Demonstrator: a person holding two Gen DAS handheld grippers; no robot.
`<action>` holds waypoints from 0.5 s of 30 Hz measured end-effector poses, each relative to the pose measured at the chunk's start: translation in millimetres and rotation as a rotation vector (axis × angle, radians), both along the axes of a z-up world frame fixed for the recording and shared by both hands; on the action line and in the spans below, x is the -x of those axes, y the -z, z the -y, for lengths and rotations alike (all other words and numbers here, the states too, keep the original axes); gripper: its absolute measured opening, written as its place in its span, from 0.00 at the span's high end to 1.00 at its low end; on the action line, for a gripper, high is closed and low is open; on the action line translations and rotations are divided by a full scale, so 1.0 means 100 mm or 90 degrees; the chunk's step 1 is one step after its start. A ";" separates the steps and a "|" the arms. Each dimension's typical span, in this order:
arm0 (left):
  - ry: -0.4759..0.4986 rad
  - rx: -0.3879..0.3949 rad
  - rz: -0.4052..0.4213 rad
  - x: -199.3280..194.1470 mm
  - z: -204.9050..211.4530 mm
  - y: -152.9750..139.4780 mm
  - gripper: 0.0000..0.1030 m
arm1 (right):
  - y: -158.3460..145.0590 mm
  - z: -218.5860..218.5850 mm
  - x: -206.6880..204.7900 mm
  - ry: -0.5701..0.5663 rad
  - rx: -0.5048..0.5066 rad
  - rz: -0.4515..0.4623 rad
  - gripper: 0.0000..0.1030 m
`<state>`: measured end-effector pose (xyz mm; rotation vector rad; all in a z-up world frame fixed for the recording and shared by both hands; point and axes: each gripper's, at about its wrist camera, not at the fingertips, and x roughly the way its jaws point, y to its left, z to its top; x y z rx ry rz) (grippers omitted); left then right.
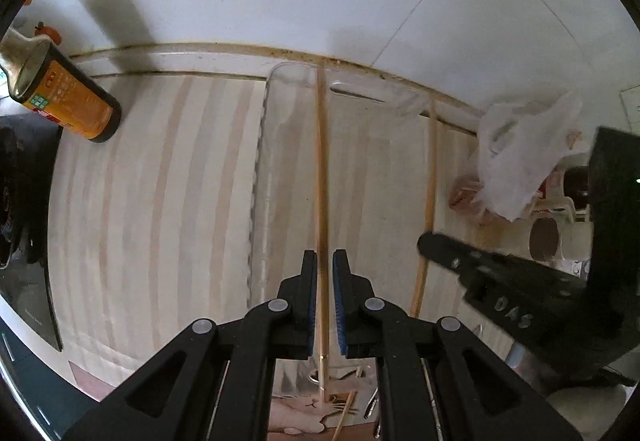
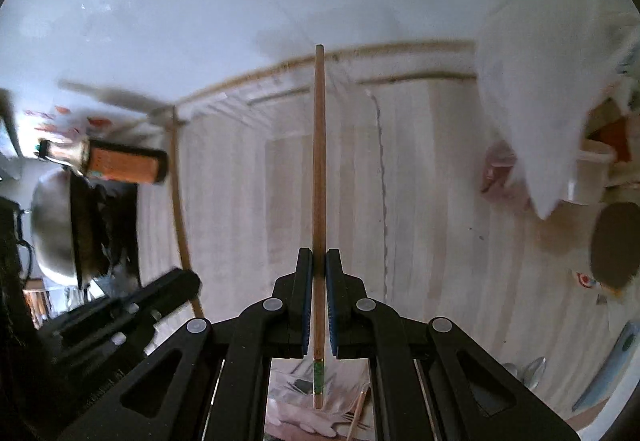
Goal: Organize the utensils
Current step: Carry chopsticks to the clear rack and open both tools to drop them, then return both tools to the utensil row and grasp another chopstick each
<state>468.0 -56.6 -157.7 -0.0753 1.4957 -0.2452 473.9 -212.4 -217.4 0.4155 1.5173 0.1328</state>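
Two wooden chopsticks are held above the striped worktop. The left chopstick (image 1: 322, 177), pale and slender, is clamped between the left gripper (image 1: 325, 261) pads, pointing toward the back edge. The right chopstick (image 2: 319, 161), darker with a green band near its butt, is clamped in the right gripper (image 2: 319, 261), likewise directed.

The right wrist view is smeared by motion blur: the label on the orange-labelled bottle (image 2: 120, 163) cannot be read, and the dark round object (image 2: 616, 245) at the right edge cannot be identified. In the left wrist view, the bottle's neck (image 1: 16, 57) is cut off at the left edge. The clear container's (image 1: 280, 161) near end is hidden behind the left gripper (image 1: 324, 297).
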 end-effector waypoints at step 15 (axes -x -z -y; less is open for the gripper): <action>-0.044 -0.136 0.218 0.66 -0.37 -0.44 0.07 | -0.39 0.33 0.78 0.038 0.083 0.083 0.61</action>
